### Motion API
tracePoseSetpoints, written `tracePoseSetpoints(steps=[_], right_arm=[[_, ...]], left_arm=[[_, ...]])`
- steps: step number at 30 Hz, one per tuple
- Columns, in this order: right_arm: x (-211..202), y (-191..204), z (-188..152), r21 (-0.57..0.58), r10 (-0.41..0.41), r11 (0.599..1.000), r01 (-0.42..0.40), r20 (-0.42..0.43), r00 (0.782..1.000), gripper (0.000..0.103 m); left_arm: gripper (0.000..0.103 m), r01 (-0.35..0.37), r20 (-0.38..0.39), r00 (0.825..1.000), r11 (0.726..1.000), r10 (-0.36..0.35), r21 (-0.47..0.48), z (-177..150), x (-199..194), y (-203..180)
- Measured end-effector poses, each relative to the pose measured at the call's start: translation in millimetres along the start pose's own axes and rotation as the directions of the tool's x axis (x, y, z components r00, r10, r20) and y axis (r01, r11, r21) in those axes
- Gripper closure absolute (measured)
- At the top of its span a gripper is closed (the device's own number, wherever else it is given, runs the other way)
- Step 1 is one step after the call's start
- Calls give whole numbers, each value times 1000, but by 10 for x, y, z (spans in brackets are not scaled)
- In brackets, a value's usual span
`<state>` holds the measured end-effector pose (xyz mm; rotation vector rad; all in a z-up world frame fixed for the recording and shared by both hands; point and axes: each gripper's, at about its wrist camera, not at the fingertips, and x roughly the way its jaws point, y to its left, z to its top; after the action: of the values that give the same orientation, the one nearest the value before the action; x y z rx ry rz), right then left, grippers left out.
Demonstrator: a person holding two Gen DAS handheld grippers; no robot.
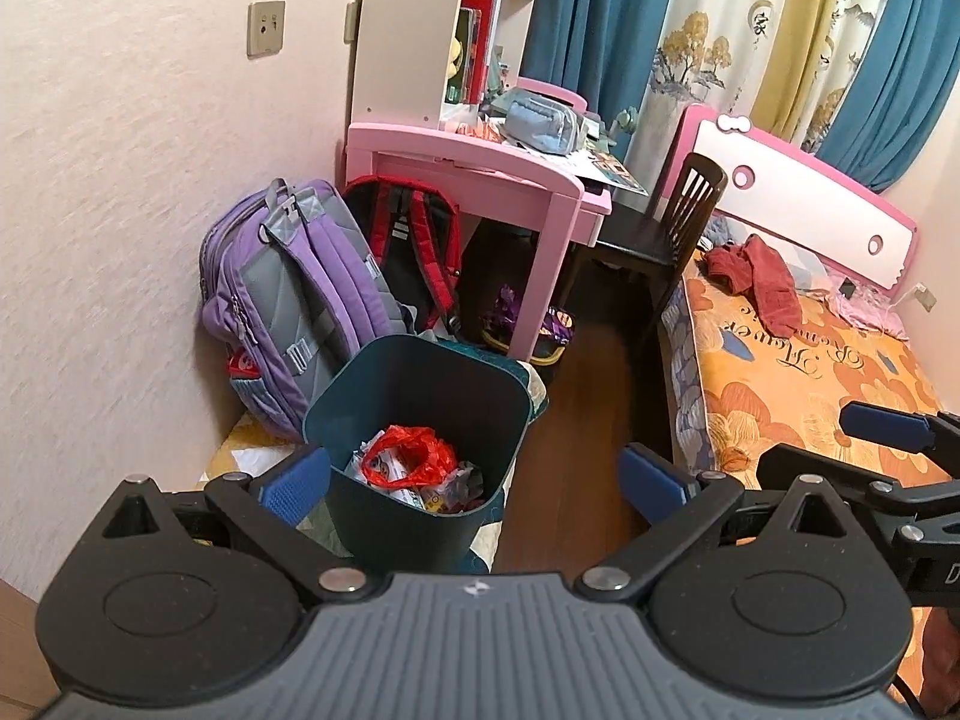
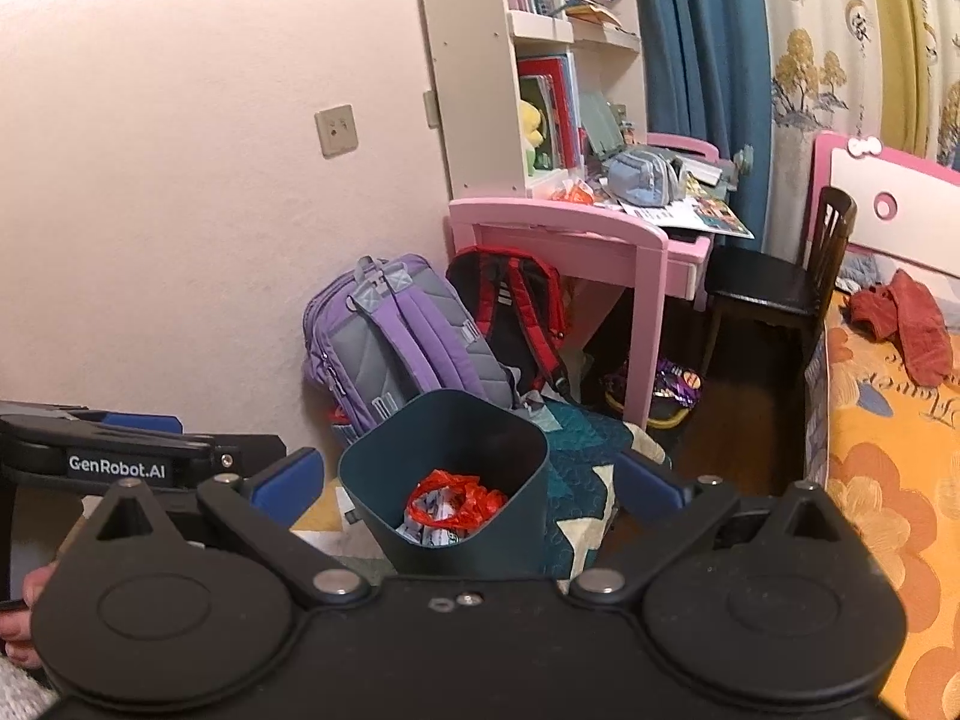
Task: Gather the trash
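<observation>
A dark teal trash bin (image 1: 420,396) stands on the floor and holds a red plastic bag (image 1: 411,456) over paper and wrapper scraps. My left gripper (image 1: 474,483) is open and empty, its blue pads spread above and on either side of the bin. The bin (image 2: 450,450) and red bag (image 2: 453,498) also show in the right wrist view. My right gripper (image 2: 468,483) is open and empty above the bin. The left gripper's body shows at the left edge of the right wrist view.
A purple backpack (image 1: 288,294) and a red-black backpack (image 1: 414,240) lean against the wall behind the bin. A pink desk (image 1: 480,180), a dark chair (image 1: 660,228) and a bed (image 1: 810,360) with red cloth lie to the right. A quilt (image 2: 588,468) lies under the bin.
</observation>
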<state>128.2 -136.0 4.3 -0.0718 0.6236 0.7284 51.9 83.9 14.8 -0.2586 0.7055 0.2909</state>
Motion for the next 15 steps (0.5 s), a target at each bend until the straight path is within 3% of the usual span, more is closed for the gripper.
tracePoseSetpoints(steps=[15], right_arm=[[27, -14, -60, 28, -67, 997, 69, -36, 997, 0]], left_arm=[[0, 37, -58, 998, 999, -37, 9, -11, 156, 13]])
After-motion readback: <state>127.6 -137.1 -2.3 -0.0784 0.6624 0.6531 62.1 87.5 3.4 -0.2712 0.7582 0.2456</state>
